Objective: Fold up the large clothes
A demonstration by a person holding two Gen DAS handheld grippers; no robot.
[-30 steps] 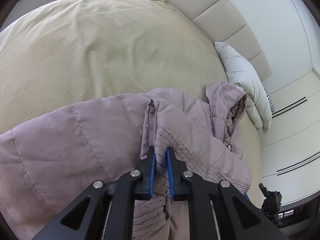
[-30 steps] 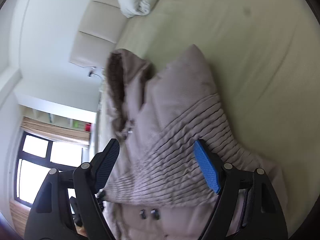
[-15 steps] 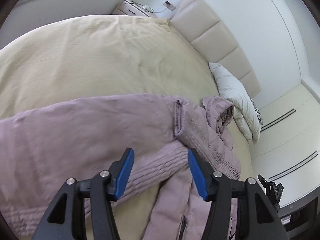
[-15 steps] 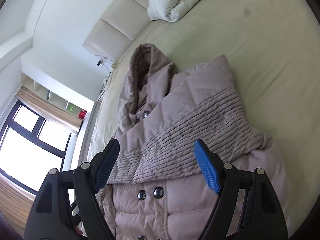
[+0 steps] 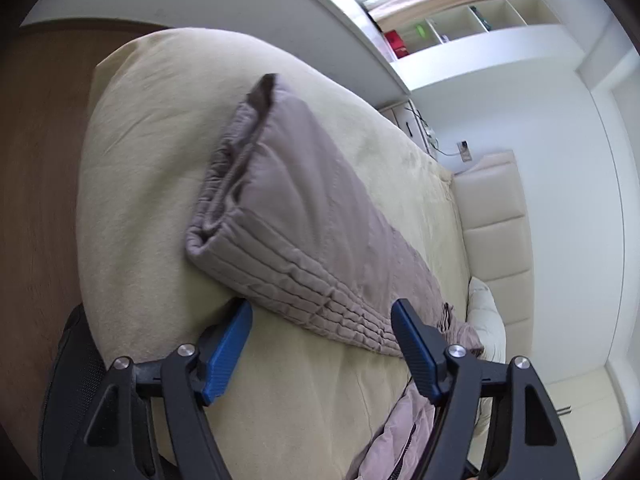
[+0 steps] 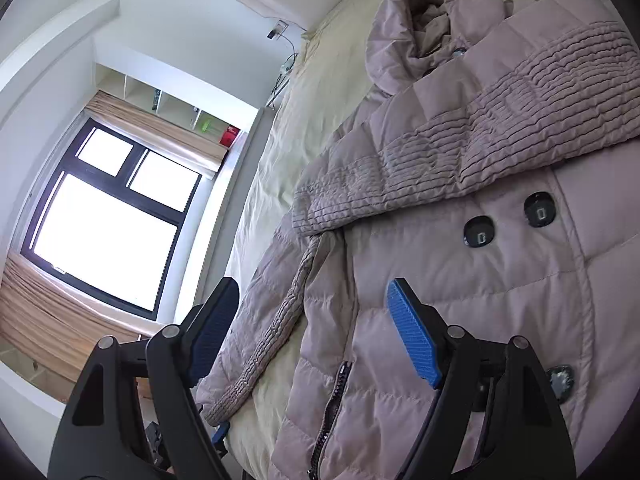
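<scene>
A mauve quilted puffer coat (image 6: 472, 280) lies front up on a beige bed (image 6: 312, 96), hood at the far end. One sleeve (image 6: 480, 136) is folded across its chest above two black buttons (image 6: 478, 231). The other sleeve (image 5: 296, 236) stretches out over the bed (image 5: 148, 168), its ribbed cuff toward me. My left gripper (image 5: 322, 340) is open and empty, just short of that sleeve. My right gripper (image 6: 312, 328) is open and empty above the coat's lower front, near its zipper (image 6: 332, 404).
The bed's edge and a wooden floor (image 5: 36, 160) lie to the left in the left wrist view. A padded headboard (image 5: 496, 232) and a white pillow (image 5: 486, 316) are at the far end. A window (image 6: 104, 220) and wall shelves (image 5: 452, 28) stand beside the bed.
My left gripper has opened, let go of the sleeve and swung back toward the bed's edge. My right gripper has stayed open and drawn back down the coat's front.
</scene>
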